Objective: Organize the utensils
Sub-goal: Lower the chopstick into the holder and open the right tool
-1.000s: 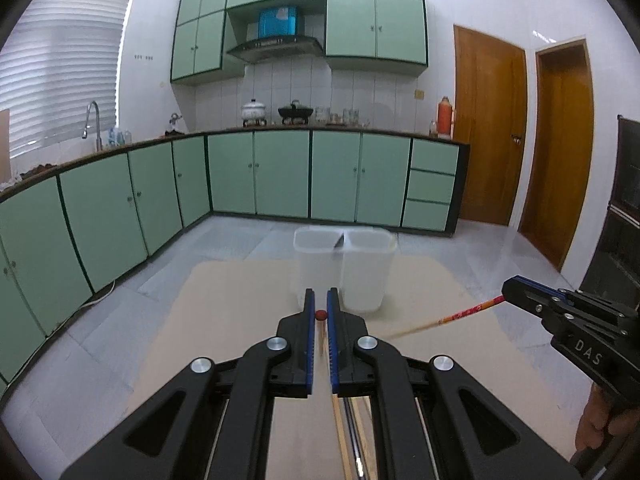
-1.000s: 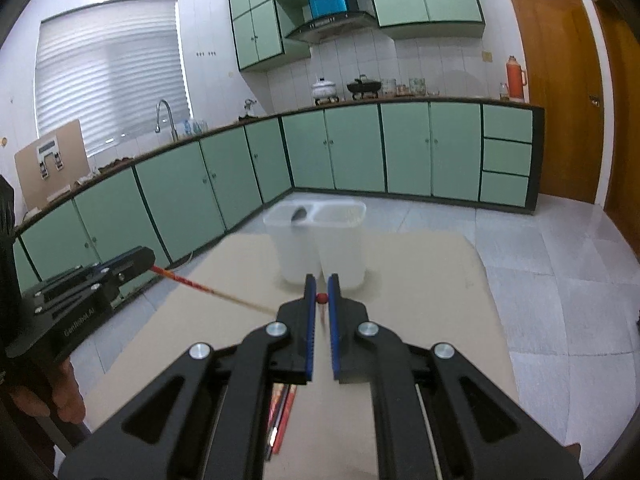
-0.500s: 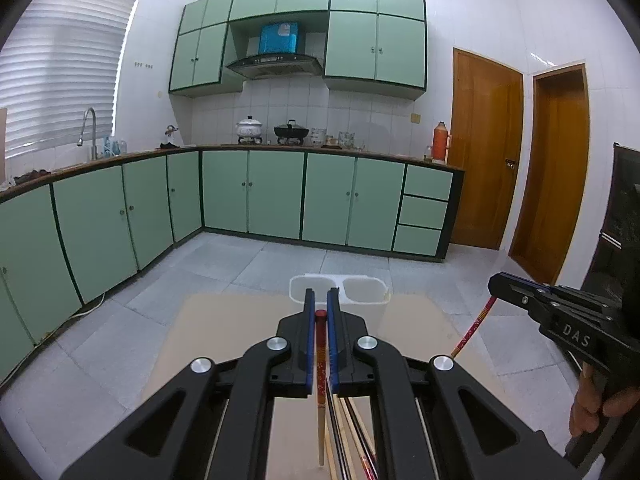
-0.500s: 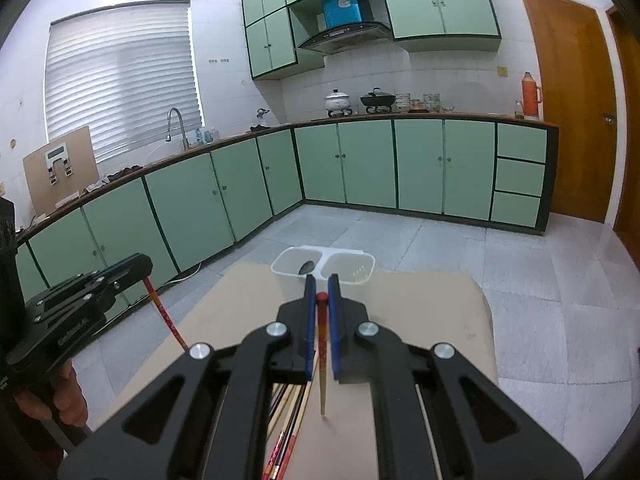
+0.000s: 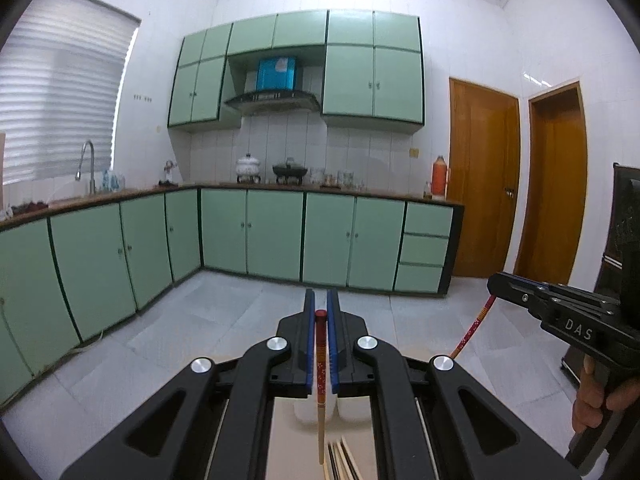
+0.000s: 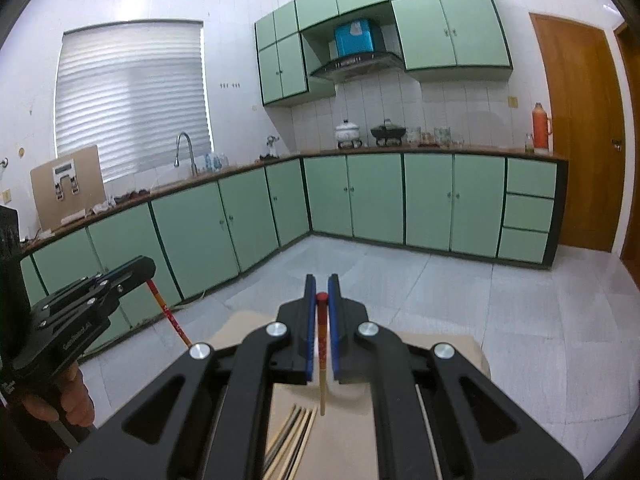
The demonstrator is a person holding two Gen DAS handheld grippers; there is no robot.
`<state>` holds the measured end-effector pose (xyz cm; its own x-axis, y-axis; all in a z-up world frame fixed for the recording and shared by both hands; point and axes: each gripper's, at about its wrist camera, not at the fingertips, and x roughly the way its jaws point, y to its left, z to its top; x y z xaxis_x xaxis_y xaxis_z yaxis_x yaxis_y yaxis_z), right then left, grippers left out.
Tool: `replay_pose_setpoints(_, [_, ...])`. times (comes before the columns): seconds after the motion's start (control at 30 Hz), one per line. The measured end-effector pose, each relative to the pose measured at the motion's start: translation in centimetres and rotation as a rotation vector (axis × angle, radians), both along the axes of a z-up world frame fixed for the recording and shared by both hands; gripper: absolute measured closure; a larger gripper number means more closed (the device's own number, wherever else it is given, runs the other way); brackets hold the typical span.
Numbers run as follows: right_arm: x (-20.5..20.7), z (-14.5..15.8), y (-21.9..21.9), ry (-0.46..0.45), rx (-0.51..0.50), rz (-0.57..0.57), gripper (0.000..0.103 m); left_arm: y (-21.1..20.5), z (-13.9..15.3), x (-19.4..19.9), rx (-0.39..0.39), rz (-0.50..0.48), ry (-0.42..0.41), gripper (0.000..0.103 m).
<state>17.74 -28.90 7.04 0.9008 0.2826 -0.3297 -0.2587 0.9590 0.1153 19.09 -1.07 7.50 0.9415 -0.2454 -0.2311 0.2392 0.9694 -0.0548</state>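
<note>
Cabinets [image 5: 276, 236] in pale green fill the far side of the kitchen, and everything you hold sits well on the near side of them, above the table [image 6: 344, 436], whose tan top shows only in slivers between the black frames.

Your left tongs [image 5: 321, 308] are clenched on a chopstick [image 5: 320, 360]: its red end sits pinched between the blue pads, and the pale shaft hangs down towards the table (tip clear of the surface). Your right tongs [image 6: 321, 290] are clamped the same way on a second chopstick [image 6: 322, 356], red cap up between the pads, light tip pointing down at the table. Seen from each other's cameras, both tongs stand side by side, well apart, each with its red patterned stick slanting down from its tip.

Loose chopsticks [image 6: 292, 440] lie in a small bundle on the table directly under your right tongs, nearer to you than the hanging tip. A few more stick ends [image 5: 340, 460] show under your left tongs, just beside the tip of its chopstick.
</note>
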Motion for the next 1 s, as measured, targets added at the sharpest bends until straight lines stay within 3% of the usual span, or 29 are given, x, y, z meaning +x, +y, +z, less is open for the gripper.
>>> replay_pose_setpoints(0.17, [3.1, 2.4, -0.6, -0.051, 0.004, -0.015, 0.098, -0.7, 3.0, 2.8, -0.015, 0.002, -0.067, 0.097])
replay_pose_setpoints(0.37, [7.1, 3.0, -0.5, -0.080, -0.013, -0.030, 0.098, -2.1, 4.9, 7.2, -0.021, 0.001, -0.119, 0.097])
replay_pose_setpoints(0.6, [11.8, -0.5, -0.1, -0.031, -0.022, -0.020, 0.098, -4.0, 1.9, 12.2, 0.001, 0.004, -0.085, 0.097])
replay_pose_setpoints(0.73, [13.9, -3.3, -0.1, 0.026, -0.008, -0.018, 0.098, -4.5, -1.0, 14.6, 0.012, 0.011, -0.021, 0.097])
replay_pose_setpoints(1.0, [14.7, -6.9, 0.4, 0.100, -0.002, -0.019, 0.098, -4.2, -4.9, 16.3, 0.038, 0.017, 0.081, 0.097])
